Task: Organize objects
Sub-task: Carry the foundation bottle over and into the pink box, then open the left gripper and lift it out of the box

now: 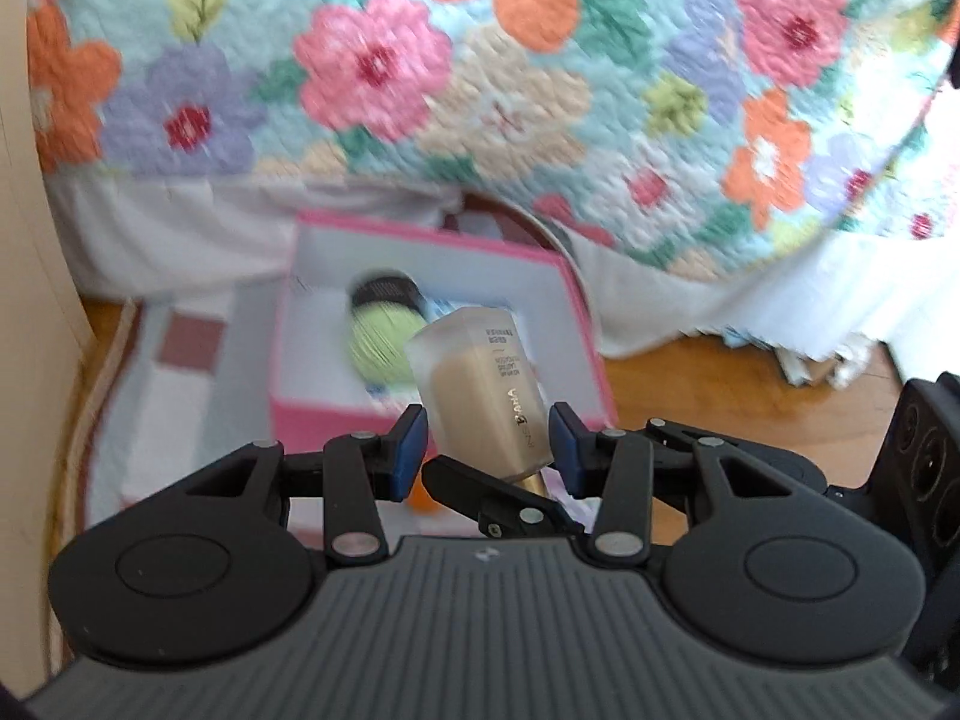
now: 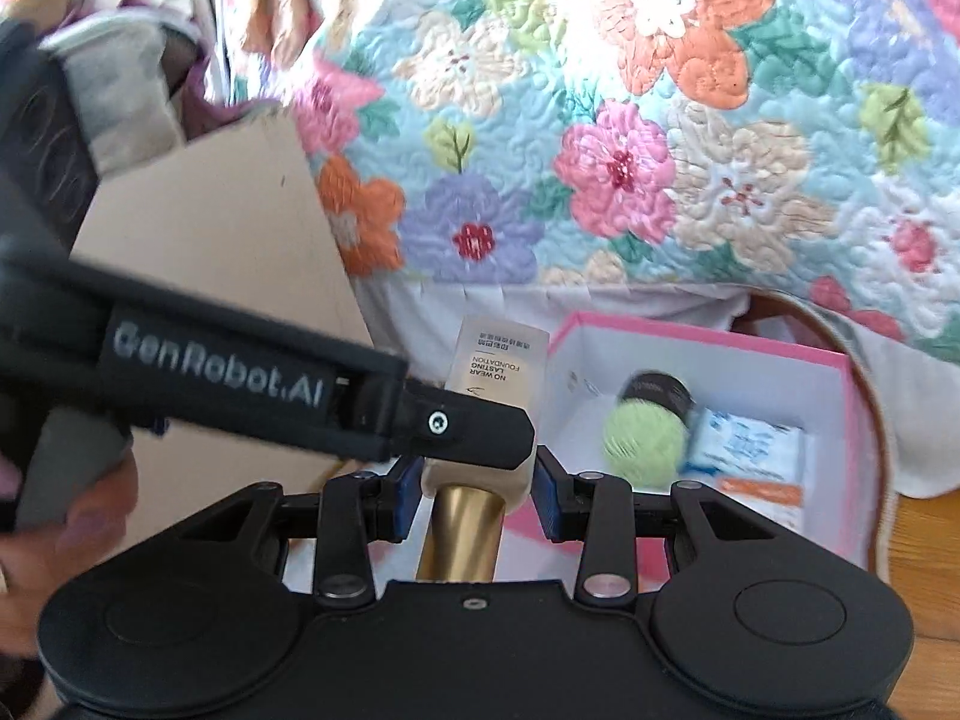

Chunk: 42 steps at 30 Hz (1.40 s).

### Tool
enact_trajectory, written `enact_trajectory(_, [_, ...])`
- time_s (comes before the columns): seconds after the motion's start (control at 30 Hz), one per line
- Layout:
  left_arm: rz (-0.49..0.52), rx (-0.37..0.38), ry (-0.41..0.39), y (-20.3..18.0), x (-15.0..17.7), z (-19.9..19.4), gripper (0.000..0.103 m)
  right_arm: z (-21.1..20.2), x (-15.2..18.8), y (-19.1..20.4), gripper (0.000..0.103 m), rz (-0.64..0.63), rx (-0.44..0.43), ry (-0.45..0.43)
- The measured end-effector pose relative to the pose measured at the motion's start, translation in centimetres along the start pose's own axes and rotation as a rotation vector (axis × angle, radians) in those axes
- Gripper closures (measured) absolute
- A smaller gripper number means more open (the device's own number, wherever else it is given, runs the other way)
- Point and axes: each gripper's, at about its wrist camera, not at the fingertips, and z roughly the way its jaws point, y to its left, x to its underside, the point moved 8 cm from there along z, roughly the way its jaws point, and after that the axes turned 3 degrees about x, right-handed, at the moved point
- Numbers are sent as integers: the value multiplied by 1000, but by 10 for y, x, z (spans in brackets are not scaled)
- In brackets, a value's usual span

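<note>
Right gripper clamping foundation bottle, left gripper spread, pink box contents blurred

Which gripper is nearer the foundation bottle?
Right. The right gripper clamps the foundation bottle beside its gold cap; the left gripper straddles its body, gap showing at one pad.

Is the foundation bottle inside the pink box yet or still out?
Out. The foundation bottle is held in the air between both grippers, short of the pink box, which holds other items.
</note>
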Motion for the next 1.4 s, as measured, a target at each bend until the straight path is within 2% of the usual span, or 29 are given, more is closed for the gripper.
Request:
enact_trajectory(0.1, [4, -37, -6, 15, -25, 14, 60, 27, -21, 2, 60, 14, -17, -3])
enact_trajectory(0.23, [-25, -42, 22, 39, -55, 44, 60, 67, -43, -9, 60, 81, -37, 54])
enact_trajectory(0.33, [-26, -35, 36, 53, -70, 71, 60, 99, -52, -24, 60, 105, -43, 78])
enact_trajectory(0.43, [-32, -48, 91, 66, -76, 99, 60, 126, -51, -37, 60, 134, -39, 100])
enact_trajectory(0.6, [-8, -96, 182, 82, -68, 145, 60, 164, -31, -59, 60, 235, -49, 153])
enact_trajectory(0.73, [37, -121, 234, 91, -56, 172, 60, 190, -11, -76, 60, 329, -101, 204])
enact_trajectory(1.1, [104, -130, 353, 102, -44, 213, 62, 222, 12, -87, 60, 272, -46, 290])
enact_trajectory(1.27, [137, -147, 378, 102, -41, 220, 66, 230, 19, -89, 61, 270, -29, 313])
enact_trajectory(1.4, [107, -141, 383, 107, -37, 229, 69, 239, 26, -94, 61, 281, 9, 350])
